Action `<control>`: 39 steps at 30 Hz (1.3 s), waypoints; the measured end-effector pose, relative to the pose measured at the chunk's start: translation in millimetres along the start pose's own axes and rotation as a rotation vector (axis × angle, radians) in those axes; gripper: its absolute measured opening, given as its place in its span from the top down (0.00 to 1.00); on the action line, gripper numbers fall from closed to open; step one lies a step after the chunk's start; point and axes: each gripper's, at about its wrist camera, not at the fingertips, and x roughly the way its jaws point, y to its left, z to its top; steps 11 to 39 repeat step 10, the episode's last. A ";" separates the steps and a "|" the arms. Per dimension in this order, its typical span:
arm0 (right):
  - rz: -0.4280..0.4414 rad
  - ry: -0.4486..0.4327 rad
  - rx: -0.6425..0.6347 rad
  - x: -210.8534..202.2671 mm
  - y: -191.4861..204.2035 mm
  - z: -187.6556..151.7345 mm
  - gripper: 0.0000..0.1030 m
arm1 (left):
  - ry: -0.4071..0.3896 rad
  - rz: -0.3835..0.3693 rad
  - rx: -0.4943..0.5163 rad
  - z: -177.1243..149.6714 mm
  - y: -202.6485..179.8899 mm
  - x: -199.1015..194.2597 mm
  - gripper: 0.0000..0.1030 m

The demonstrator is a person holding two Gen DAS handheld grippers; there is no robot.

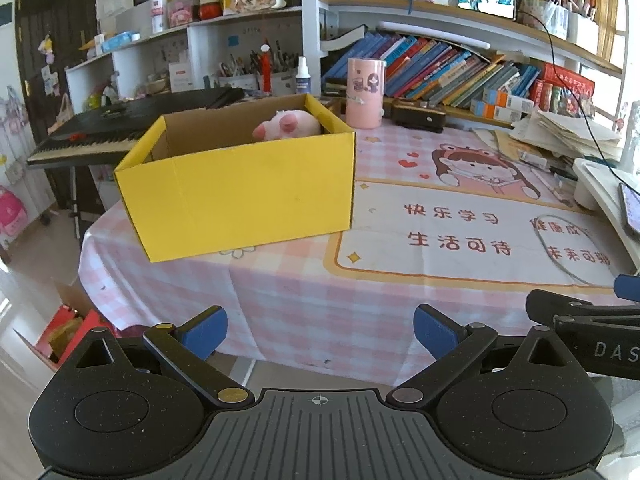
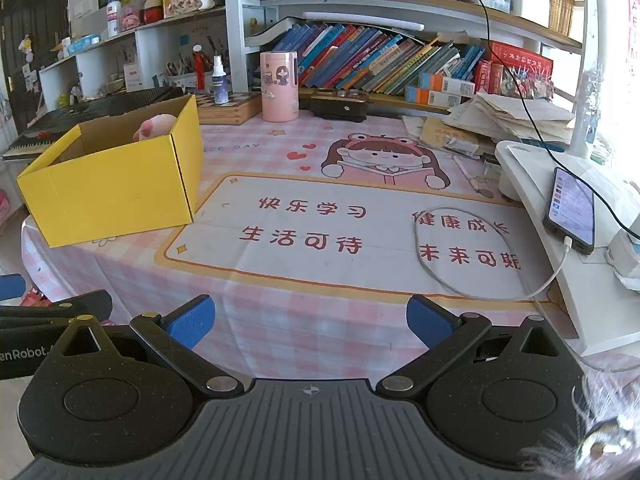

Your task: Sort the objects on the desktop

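A yellow cardboard box (image 1: 240, 196) stands open on the left of the desk; it also shows in the right wrist view (image 2: 108, 192). A pink plush toy (image 1: 286, 126) lies inside it, partly hidden by the box wall, and its top shows in the right wrist view (image 2: 154, 126). My left gripper (image 1: 320, 332) is open and empty, held back at the desk's near edge. My right gripper (image 2: 310, 322) is open and empty, also over the near edge, to the right of the left one.
A pink cylinder holder (image 2: 279, 86) and a black stapler-like box (image 2: 340, 106) stand at the back. Stacked papers (image 2: 508, 120), a white stand with a charging phone (image 2: 570, 210) and a grey cable loop (image 2: 436, 276) are on the right. A keyboard (image 1: 92, 136) is left of the desk.
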 end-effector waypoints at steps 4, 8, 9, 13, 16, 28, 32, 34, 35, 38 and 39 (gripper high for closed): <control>-0.002 0.005 0.000 1.4 -0.9 0.7 0.00 | 0.006 -0.007 0.000 -0.2 -0.8 2.1 0.02; 0.000 0.015 -0.001 5.3 -1.8 2.4 0.00 | 0.009 -0.012 0.000 0.2 -0.9 3.7 0.02; 0.001 0.018 -0.002 6.6 -1.8 2.7 0.00 | 0.012 -0.014 -0.002 0.8 -0.4 4.8 0.02; 0.002 0.022 -0.003 7.8 -1.6 3.2 0.00 | 0.018 -0.017 -0.006 1.4 0.3 6.2 0.02; 0.002 0.022 -0.003 7.8 -1.6 3.2 0.00 | 0.018 -0.017 -0.006 1.4 0.3 6.2 0.02; 0.002 0.022 -0.003 7.8 -1.6 3.2 0.00 | 0.018 -0.017 -0.006 1.4 0.3 6.2 0.02; 0.002 0.022 -0.003 7.8 -1.6 3.2 0.00 | 0.018 -0.017 -0.006 1.4 0.3 6.2 0.02; 0.002 0.022 -0.003 7.8 -1.6 3.2 0.00 | 0.018 -0.017 -0.006 1.4 0.3 6.2 0.02; 0.002 0.022 -0.003 7.8 -1.6 3.2 0.00 | 0.018 -0.017 -0.006 1.4 0.3 6.2 0.02; 0.002 0.022 -0.003 7.8 -1.6 3.2 0.00 | 0.018 -0.017 -0.006 1.4 0.3 6.2 0.02; 0.002 0.022 -0.003 7.8 -1.6 3.2 0.00 | 0.018 -0.017 -0.006 1.4 0.3 6.2 0.02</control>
